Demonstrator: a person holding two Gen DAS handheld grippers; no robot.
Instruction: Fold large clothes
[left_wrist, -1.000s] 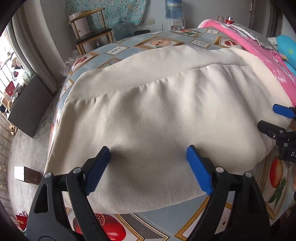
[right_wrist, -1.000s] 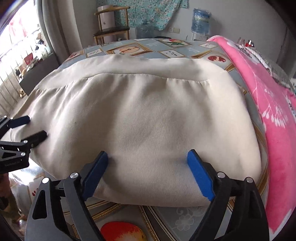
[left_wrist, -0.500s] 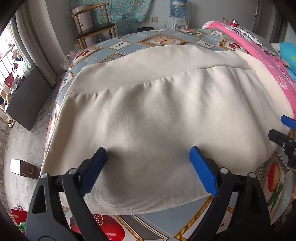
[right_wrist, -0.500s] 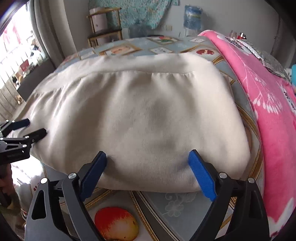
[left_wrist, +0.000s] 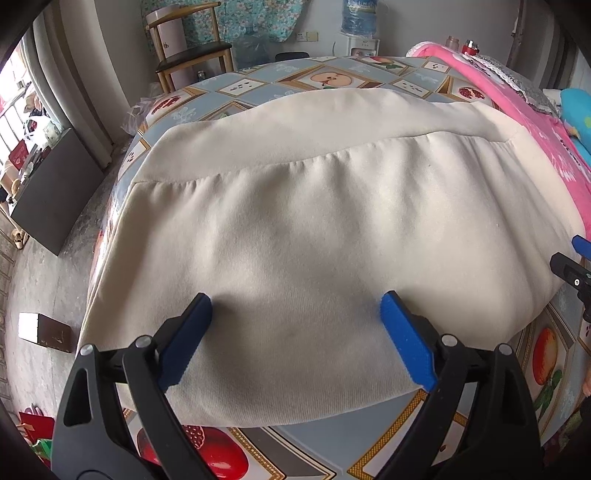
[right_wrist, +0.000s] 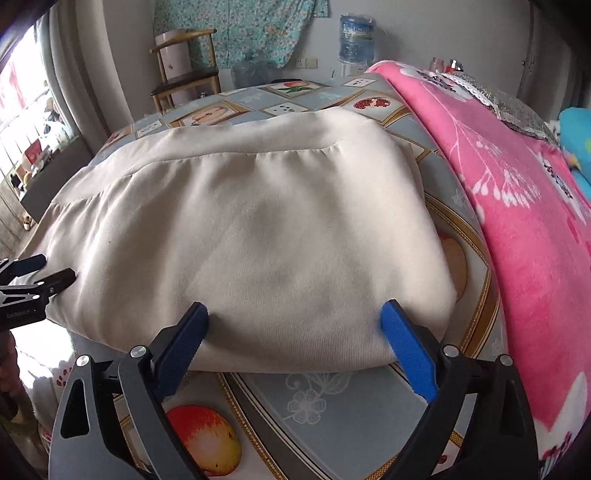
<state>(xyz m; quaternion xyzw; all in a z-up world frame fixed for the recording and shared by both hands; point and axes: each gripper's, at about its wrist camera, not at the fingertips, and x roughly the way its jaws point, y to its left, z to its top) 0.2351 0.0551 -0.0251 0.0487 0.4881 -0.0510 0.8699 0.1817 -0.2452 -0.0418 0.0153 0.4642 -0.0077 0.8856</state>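
A large cream garment (left_wrist: 325, 229) lies folded flat on the table, with a wide band along its far edge; it also shows in the right wrist view (right_wrist: 251, 236). My left gripper (left_wrist: 295, 317) is open, its blue fingertips over the near left part of the cloth. My right gripper (right_wrist: 293, 325) is open over the near right part. The right gripper's fingertips (left_wrist: 576, 258) show at the right edge of the left wrist view. The left gripper's fingertips (right_wrist: 44, 271) show at the left edge of the right wrist view. Neither gripper holds any cloth.
The table has a fruit-print cover (right_wrist: 325, 406). A pink floral blanket (right_wrist: 517, 206) lies along its right side. A wooden chair (left_wrist: 192, 55) and a water bottle (right_wrist: 356, 37) stand at the back wall. The floor (left_wrist: 48, 288) drops off left.
Both grippers have pulled back a little toward the garment's near edge and tilted up. The right gripper has shifted right, so more pink blanket shows. Both stayed open.
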